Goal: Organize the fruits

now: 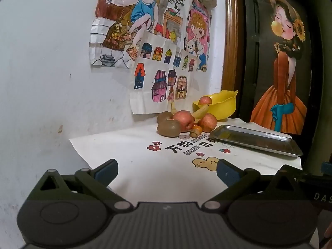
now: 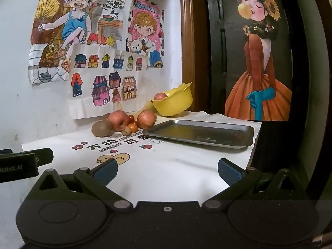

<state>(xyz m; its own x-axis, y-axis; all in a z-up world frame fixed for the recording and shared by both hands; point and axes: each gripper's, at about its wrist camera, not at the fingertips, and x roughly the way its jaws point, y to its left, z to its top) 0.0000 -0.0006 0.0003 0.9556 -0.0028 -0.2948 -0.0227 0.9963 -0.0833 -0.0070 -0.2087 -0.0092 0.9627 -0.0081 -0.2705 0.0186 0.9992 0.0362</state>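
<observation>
A pile of fruit lies at the back of the white printed cloth (image 1: pixel 145 166): two kiwis (image 1: pixel 168 127), two red apples (image 1: pixel 183 120) (image 1: pixel 207 122), small orange fruits (image 1: pixel 196 129) and a banana (image 1: pixel 200 112). Behind it a yellow bowl (image 1: pixel 222 104) leans tilted with another apple (image 1: pixel 205 100) inside. An empty steel tray (image 1: pixel 255 140) (image 2: pixel 199 132) lies to the right of the pile. My left gripper (image 1: pixel 167 171) is open and well short of the fruit. My right gripper (image 2: pixel 167 170) is open too, with nothing between its fingers. The fruit pile (image 2: pixel 122 121) and bowl (image 2: pixel 174 102) also show in the right wrist view.
A white wall with taped children's drawings (image 1: pixel 161 72) backs the table. A wooden frame (image 1: pixel 230 41) and a dark panel with a painted figure (image 2: pixel 259 62) stand at the right. The cloth's right edge (image 2: pixel 254 145) ends beside the tray. The left gripper's body (image 2: pixel 18 164) sits at left.
</observation>
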